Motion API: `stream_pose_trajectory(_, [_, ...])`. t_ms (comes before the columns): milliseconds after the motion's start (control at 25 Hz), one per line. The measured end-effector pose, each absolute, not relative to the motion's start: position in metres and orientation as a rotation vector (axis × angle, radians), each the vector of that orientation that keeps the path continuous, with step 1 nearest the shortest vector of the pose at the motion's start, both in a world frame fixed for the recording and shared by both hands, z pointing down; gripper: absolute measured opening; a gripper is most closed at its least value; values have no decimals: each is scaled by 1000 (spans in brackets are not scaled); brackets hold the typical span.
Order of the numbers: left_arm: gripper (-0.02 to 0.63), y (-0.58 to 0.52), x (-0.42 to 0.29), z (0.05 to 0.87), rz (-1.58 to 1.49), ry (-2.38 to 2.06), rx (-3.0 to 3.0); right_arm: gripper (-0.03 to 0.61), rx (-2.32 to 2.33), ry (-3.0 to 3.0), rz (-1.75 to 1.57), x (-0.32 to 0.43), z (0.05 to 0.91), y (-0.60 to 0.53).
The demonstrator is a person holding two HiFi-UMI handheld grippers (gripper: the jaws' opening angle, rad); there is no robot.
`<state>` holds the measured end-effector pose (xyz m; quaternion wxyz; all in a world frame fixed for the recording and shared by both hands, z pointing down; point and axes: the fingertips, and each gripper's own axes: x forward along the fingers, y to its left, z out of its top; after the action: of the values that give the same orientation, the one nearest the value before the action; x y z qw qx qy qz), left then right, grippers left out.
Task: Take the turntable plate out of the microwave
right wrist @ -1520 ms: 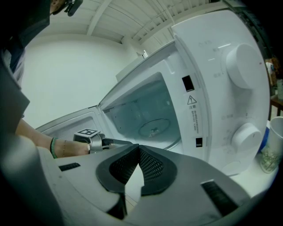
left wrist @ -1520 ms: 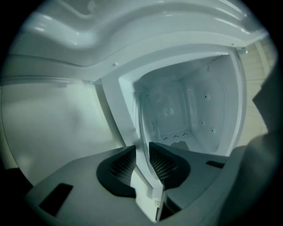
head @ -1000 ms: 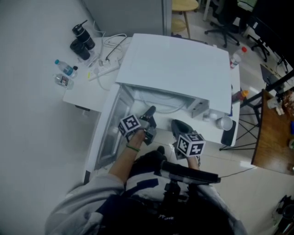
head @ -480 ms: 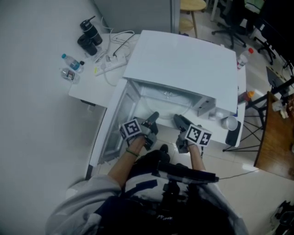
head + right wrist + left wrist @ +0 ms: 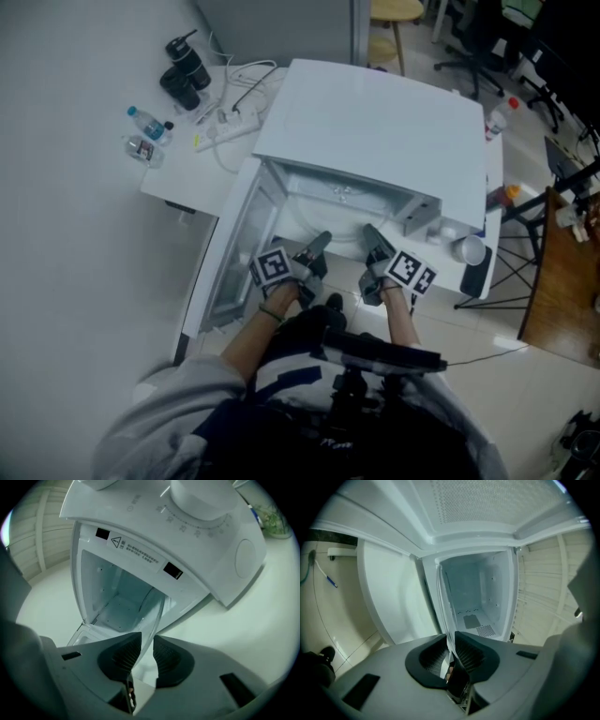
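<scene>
The white microwave (image 5: 375, 131) stands with its door (image 5: 230, 253) swung open to the left. The clear glass turntable plate (image 5: 328, 217) stands on edge at the mouth of the cavity. My left gripper (image 5: 322, 240) is shut on the plate's rim (image 5: 443, 606), though its jaws have just been opening a little. My right gripper (image 5: 373, 232) has just been closing, and the plate's edge (image 5: 154, 616) runs between its jaws. There the glass lies against one pad and a slit shows beside the other. The empty cavity (image 5: 476, 597) shows behind.
On the white table left of the microwave lie two water bottles (image 5: 141, 127), two black flasks (image 5: 183, 70) and a power strip (image 5: 225, 131). A white cup (image 5: 466, 249) sits at the right. A wooden desk (image 5: 562, 272) stands further right.
Both grippers have moved up toward the microwave's mouth. The right gripper has rolled, so its marker cube faces differently. The pale plate now shows between the two grippers.
</scene>
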<state>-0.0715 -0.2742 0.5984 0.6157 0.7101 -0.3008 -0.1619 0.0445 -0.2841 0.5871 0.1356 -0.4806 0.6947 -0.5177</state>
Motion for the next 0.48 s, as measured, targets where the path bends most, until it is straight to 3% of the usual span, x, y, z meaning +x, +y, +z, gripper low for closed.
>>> stream_pose_trajectory(80, [58,-279,-70,600,-389,-700,1627,77,-1409,2004,-1516,46,590,-283])
stream_pose_trajectory(280, [210,-297,-65,592,-513,-630,1579,71,-1374,2011,-1547,41,595,-273])
stream_pose_trajectory(480, [222,-319,-59,596,-576,-594,1534,71,-1334,2053,-1562,31,592,-268])
